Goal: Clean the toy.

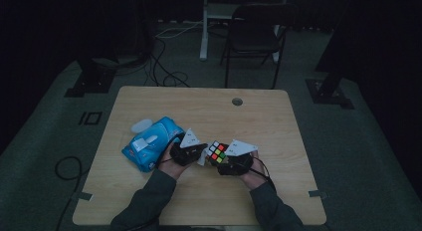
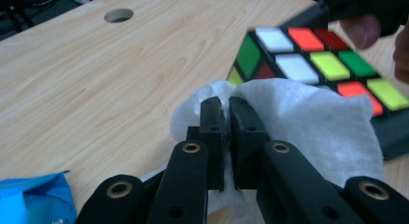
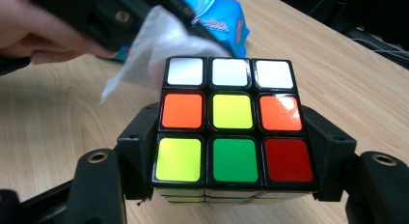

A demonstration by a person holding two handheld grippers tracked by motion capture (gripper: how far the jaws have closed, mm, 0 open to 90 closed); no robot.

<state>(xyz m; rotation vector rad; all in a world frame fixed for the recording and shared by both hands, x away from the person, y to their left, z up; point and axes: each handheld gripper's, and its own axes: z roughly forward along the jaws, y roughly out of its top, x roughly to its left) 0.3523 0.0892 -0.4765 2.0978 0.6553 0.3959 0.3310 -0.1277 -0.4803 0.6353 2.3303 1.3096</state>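
A colour puzzle cube [image 3: 231, 130] with white, orange, yellow, green and red stickers sits clamped between the jaws of my right gripper [image 3: 231, 151]. In the high view the cube [image 1: 217, 152] is held over the table's near middle. My left gripper [image 2: 225, 119] is shut on a white wipe [image 2: 308, 125], which lies against the cube's [image 2: 318, 57] side. The wipe [image 3: 149, 40] hangs just behind the cube's left corner in the right gripper view. From above, the left gripper [image 1: 195, 152] sits directly left of the cube and the right gripper [image 1: 230, 162] just behind it.
A blue pack of wipes [image 1: 149, 141] lies on the wooden table [image 1: 199, 111] to the left of my hands. A round cable hole [image 1: 237, 101] is at the table's far side. A black chair [image 1: 254, 37] and floor cables stand beyond the table.
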